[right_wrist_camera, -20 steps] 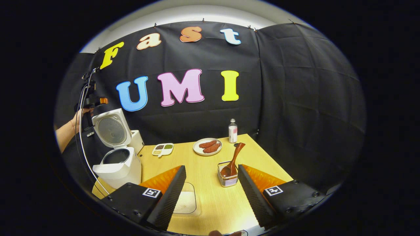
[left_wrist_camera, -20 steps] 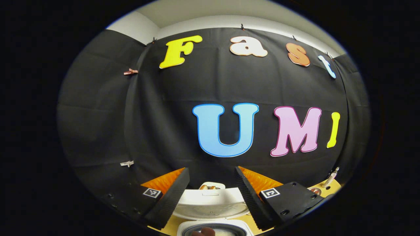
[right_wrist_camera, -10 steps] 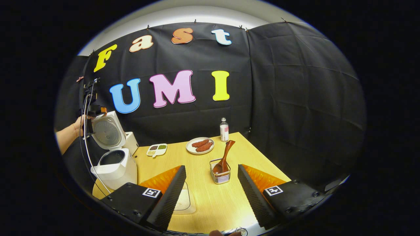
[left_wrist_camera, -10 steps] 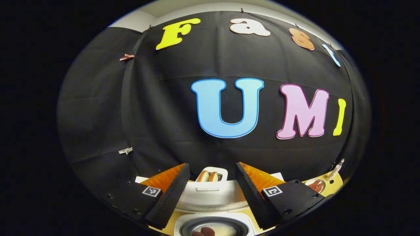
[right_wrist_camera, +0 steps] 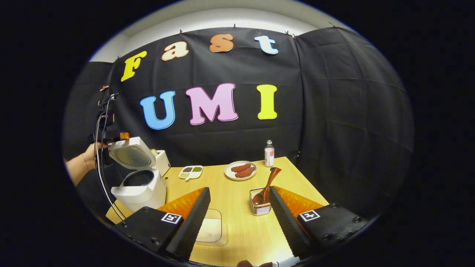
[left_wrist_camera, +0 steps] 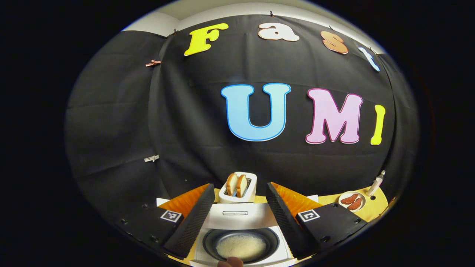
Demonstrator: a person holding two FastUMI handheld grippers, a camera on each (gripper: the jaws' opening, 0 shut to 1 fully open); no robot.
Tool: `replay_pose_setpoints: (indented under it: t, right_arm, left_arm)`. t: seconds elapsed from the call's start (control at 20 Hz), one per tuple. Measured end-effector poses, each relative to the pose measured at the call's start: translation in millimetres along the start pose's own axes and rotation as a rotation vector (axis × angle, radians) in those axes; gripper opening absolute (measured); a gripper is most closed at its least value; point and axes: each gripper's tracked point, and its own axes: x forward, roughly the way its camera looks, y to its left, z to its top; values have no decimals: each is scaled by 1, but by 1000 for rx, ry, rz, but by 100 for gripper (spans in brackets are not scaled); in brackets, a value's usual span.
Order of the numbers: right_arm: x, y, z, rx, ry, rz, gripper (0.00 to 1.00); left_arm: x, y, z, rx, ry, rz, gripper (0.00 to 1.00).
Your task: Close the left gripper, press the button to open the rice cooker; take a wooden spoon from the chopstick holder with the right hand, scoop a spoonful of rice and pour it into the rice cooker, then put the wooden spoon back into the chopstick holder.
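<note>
The cooker (right_wrist_camera: 139, 181) stands lid-up at the table's (right_wrist_camera: 237, 230) left edge, rice in its pot (left_wrist_camera: 241, 246). The left gripper (left_wrist_camera: 237, 215) hovers above it, jaws released. Right of the cooker, the spoon (right_wrist_camera: 266, 187) leans in the holder (right_wrist_camera: 260, 207), just ahead of the right gripper (right_wrist_camera: 239, 218), jaws apart.

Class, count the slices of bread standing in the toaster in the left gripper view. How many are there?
2. One slice stands on the left of the toaster and the other slice right beside it on the right; nothing suggests more are hidden.
</note>
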Motion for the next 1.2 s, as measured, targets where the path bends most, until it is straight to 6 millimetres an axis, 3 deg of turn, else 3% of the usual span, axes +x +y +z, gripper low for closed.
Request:
replay_pose_setpoints:
  t: [0.35, 0.65, 0.8, 1.0, 1.2]
  right_arm:
    - [10, 3, 6, -3, 6, 48, 99]
    - [4, 1, -13, -12, 45, 50, 99]
    - [3, -2, -12, -13, 43, 42, 99]
    - [2, -6, -10, -18, 40, 33, 99]
    - [2, -7, -3, -1, 27, 24, 99]
  left_arm:
    - [-47, -6, -89, -14, 116, 25, 98]
    - [-55, -8, -145, -19, 188, 45, 99]
    - [-55, -8, -172, -26, 233, 48, 99]
    - [-56, -10, -197, -31, 267, 49, 99]
    - [-56, -10, -204, -14, 232, 51, 100]
